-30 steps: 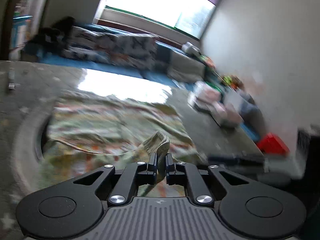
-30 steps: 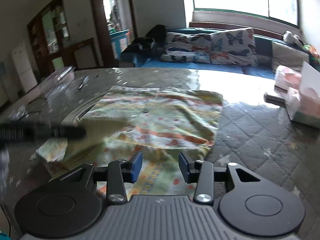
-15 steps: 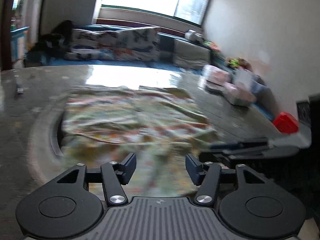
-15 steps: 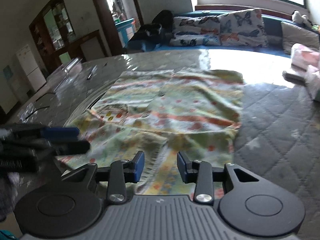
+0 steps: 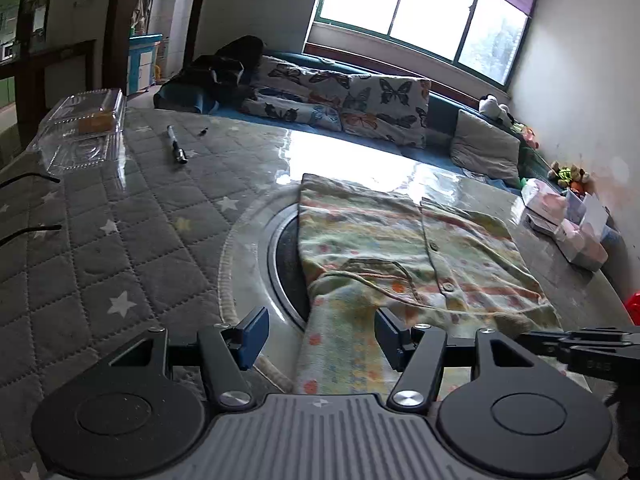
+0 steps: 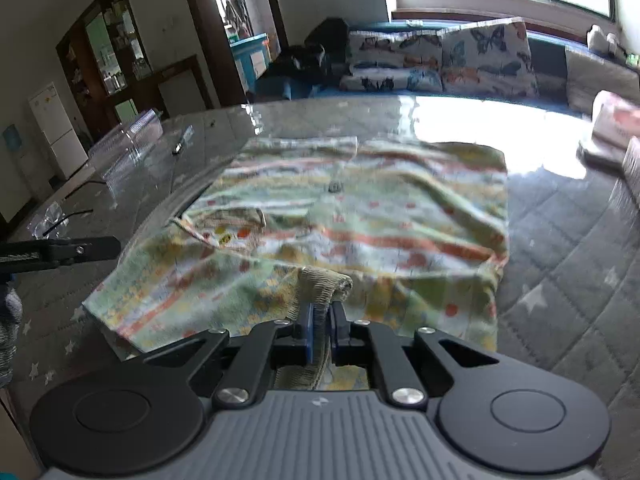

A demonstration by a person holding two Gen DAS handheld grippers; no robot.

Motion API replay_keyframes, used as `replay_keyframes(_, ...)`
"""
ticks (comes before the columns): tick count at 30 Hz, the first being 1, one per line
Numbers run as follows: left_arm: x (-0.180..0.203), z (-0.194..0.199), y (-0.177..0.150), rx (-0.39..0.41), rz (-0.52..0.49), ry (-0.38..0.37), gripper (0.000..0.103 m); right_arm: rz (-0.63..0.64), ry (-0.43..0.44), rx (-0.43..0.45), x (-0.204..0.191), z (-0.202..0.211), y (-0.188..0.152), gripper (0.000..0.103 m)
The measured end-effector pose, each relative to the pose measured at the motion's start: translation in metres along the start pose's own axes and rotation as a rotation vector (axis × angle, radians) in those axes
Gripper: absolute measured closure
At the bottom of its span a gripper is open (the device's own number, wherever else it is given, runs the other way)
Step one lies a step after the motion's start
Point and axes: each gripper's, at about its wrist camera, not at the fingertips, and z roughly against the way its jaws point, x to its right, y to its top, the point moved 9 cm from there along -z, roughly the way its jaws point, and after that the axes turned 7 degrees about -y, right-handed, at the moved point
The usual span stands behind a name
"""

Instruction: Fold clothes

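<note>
The right gripper (image 6: 320,330) is pinching the near ribbed cuff of the soft, light shirt (image 6: 360,208), while the left gripper (image 5: 318,336) is hanging apart over its near-left edge.

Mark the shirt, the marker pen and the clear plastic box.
shirt (image 5: 472,240): left wrist view, front panel beside the buttons.
marker pen (image 5: 175,145): left wrist view, mid-barrel.
clear plastic box (image 5: 86,120): left wrist view, lid.

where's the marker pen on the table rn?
Left wrist view, far left of the table: the marker pen lies between the clear plastic container and the patterned shirt, apart from both.
</note>
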Motion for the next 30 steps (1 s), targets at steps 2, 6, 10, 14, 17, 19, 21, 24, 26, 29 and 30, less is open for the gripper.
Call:
replay_keyframes(2, 0.000, -0.001, 0.001, 0.003, -0.010, 0.006, 0.041, 0.011, -0.016, 0.033, 0.001, 0.010, 0.008, 0.096)
replay_keyframes(6, 0.001, -0.009, -0.002, -0.005, -0.023, 0.014, 0.041, 0.007, -0.037, 0.076, 0.006, 0.025, 0.022, 0.096)
replay_keyframes(10, 0.000, -0.016, -0.004, -0.018, -0.035, 0.033, 0.041, -0.006, -0.067, 0.067, 0.016, 0.020, 0.021, 0.096)
replay_keyframes(14, 0.000, -0.025, -0.002, -0.022, -0.062, 0.058, 0.041, -0.013, -0.096, 0.039, 0.022, 0.006, 0.011, 0.095)
replay_keyframes(17, 0.002, -0.033, 0.002, -0.027, -0.097, 0.081, 0.042, -0.004, -0.133, 0.018, 0.026, -0.002, 0.005, 0.094)
replay_keyframes(19, 0.004, -0.037, 0.005, -0.027, -0.114, 0.086, 0.042, 0.012, -0.144, 0.026, 0.027, -0.002, 0.007, 0.093)
replay_keyframes(21, 0.005, -0.042, 0.008, -0.028, -0.127, 0.090, 0.042, 0.035, -0.129, 0.035, 0.023, -0.001, 0.009, 0.092)
replay_keyframes(24, 0.005, -0.054, 0.007, -0.048, -0.143, 0.098, 0.042, 0.076, -0.094, 0.034, 0.012, -0.005, 0.010, 0.081)
replay_keyframes(26, 0.004, -0.062, 0.003, -0.068, -0.158, 0.108, 0.042, 0.107, -0.074, 0.015, 0.005, -0.014, 0.008, 0.079)
replay_keyframes(29, 0.001, -0.068, -0.004, -0.090, -0.191, 0.120, 0.041, 0.133, -0.065, -0.013, 0.003, -0.021, 0.000, 0.077)
replay_keyframes(30, 0.002, -0.067, -0.006, -0.088, -0.202, 0.123, 0.041, 0.143, -0.062, -0.022, 0.003, -0.023, -0.003, 0.076)
